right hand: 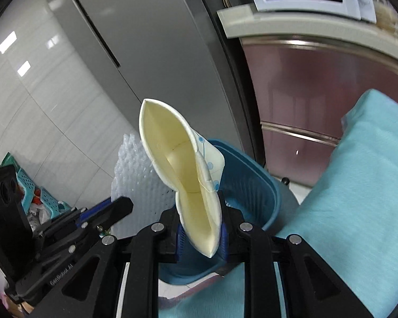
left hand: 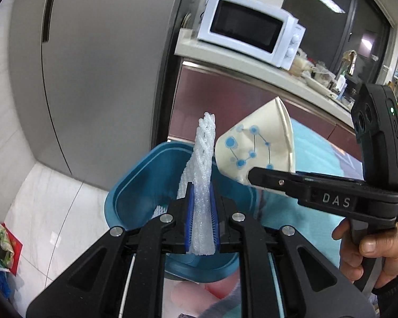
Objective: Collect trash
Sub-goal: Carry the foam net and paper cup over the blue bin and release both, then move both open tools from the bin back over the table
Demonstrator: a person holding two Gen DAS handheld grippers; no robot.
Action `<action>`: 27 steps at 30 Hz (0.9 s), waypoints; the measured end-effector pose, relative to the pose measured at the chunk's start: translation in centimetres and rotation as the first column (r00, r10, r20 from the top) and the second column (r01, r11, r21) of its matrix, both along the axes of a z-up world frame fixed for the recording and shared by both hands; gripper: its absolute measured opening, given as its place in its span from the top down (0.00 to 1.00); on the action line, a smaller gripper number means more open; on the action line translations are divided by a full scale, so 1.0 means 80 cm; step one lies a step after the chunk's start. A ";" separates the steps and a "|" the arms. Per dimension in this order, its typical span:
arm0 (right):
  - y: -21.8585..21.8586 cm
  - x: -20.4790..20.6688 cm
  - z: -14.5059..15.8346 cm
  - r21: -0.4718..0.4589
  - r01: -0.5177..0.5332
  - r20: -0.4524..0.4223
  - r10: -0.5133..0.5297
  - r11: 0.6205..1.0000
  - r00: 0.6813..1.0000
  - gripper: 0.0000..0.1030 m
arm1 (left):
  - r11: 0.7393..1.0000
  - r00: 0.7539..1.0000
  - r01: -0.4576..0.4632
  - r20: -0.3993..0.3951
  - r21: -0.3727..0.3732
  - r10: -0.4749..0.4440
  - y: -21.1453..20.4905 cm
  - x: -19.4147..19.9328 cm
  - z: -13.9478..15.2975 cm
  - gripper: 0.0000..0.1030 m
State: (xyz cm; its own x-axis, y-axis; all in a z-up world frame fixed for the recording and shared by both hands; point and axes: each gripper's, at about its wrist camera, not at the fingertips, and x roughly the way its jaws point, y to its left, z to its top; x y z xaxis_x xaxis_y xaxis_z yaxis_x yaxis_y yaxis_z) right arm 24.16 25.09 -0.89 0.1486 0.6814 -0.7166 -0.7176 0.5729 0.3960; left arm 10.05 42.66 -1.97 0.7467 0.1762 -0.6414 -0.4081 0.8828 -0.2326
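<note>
Refrigerator (left hand: 92, 79), grey, fills the far left of both views; white microwave (left hand: 252, 26) sits on the counter (left hand: 225, 55) to its right. Teal cloth (right hand: 358, 185) covers the near right surface. Blue plastic bin (left hand: 146, 180) stands near, below both grippers, mouth open; a white scrap, probably more foam, lies inside it. Left gripper (left hand: 201, 212): jaws narrow, clamped on a white foam net sleeve (left hand: 205, 159) standing upright above the bin. Right gripper (right hand: 201, 235): jaws narrow, pinching a crushed paper cup (right hand: 172, 159) with blue dot print, flattened, held just right of the foam sleeve over the bin's rim. Hand (left hand: 371, 251) grips the right gripper's handle.
</note>
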 end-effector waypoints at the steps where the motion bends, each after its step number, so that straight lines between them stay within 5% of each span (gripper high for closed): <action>1: 0.006 0.003 -0.005 -0.014 0.000 -0.011 0.000 1.000 1.000 0.81 | 1.000 1.000 -0.003 -0.007 -0.006 0.003 0.003 0.003 -0.007 0.88; 9: 0.035 0.022 -0.039 -0.114 0.019 -0.058 -0.026 0.993 0.998 0.81 | 0.998 0.996 -0.024 -0.082 -0.058 0.019 0.020 0.045 -0.049 0.88; 19: 0.047 0.021 -0.040 -0.161 0.021 -0.036 -0.027 0.987 0.999 0.77 | 0.999 0.993 -0.011 -0.115 -0.031 0.007 0.012 0.076 -0.058 0.83; 20: 0.045 0.021 -0.039 -0.145 0.021 -0.043 -0.027 0.989 0.999 0.77 | 0.999 0.994 -0.022 -0.110 -0.041 0.018 0.017 0.077 -0.058 0.75; 22: 0.042 0.021 -0.038 -0.126 0.033 -0.045 -0.039 0.992 0.998 0.76 | 0.997 0.992 -0.068 -0.110 -0.047 0.062 0.024 0.069 -0.058 0.43; 27: 0.030 0.024 -0.025 -0.065 0.058 -0.014 -0.059 0.996 0.998 0.52 | 0.987 0.992 -0.120 -0.054 -0.102 0.115 0.047 0.050 -0.047 0.09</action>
State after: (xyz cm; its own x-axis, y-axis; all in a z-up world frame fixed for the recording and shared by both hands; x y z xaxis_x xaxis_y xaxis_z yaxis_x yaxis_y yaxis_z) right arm 26.09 27.51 -2.92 0.1750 0.6241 -0.7615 -0.6760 0.6384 0.3680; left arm 14.03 46.45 -5.74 0.6932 0.1907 -0.6951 -0.5203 0.7997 -0.2996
